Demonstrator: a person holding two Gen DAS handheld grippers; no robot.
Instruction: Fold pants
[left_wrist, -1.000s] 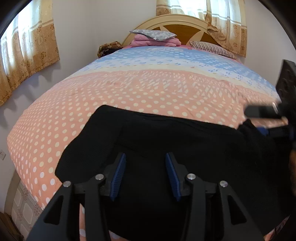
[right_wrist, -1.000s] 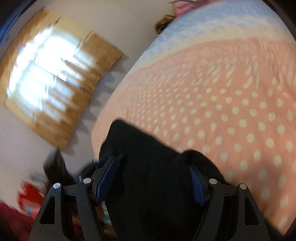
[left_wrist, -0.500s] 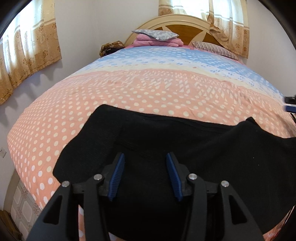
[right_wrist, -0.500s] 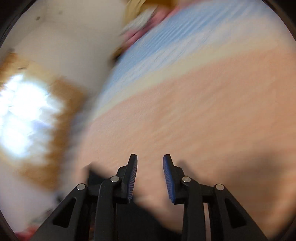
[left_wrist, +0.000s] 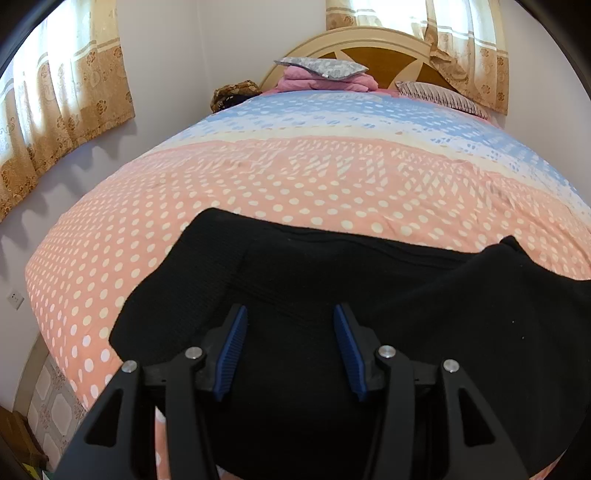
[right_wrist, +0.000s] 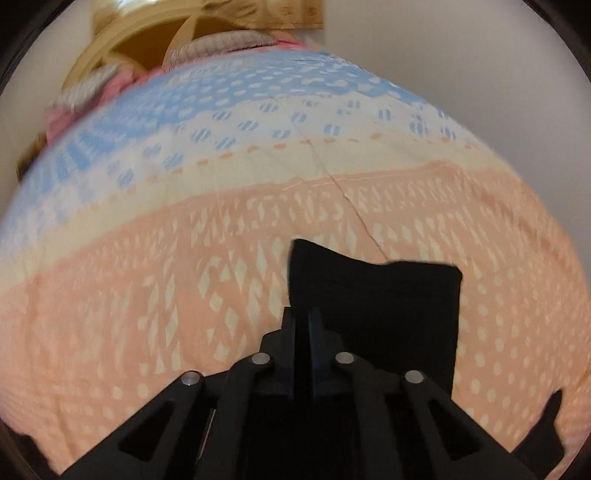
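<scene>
No writing shows anywhere. The black pants (left_wrist: 332, 295) lie on the dotted bedspread (left_wrist: 258, 184). The left gripper (left_wrist: 288, 350) hovers half open above them, gripping nothing; the right gripper (right_wrist: 302, 325) is clamped on a pant edge.

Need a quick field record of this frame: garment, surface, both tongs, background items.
garment: black pants, spread across the near end of the bed
surface: bedspread, pink with white dots, blue band toward the headboard
left tongs: open, above the pants, nothing between the pads
right tongs: shut, at a black cloth edge; grip not clear
background: pillows, curtains
</scene>
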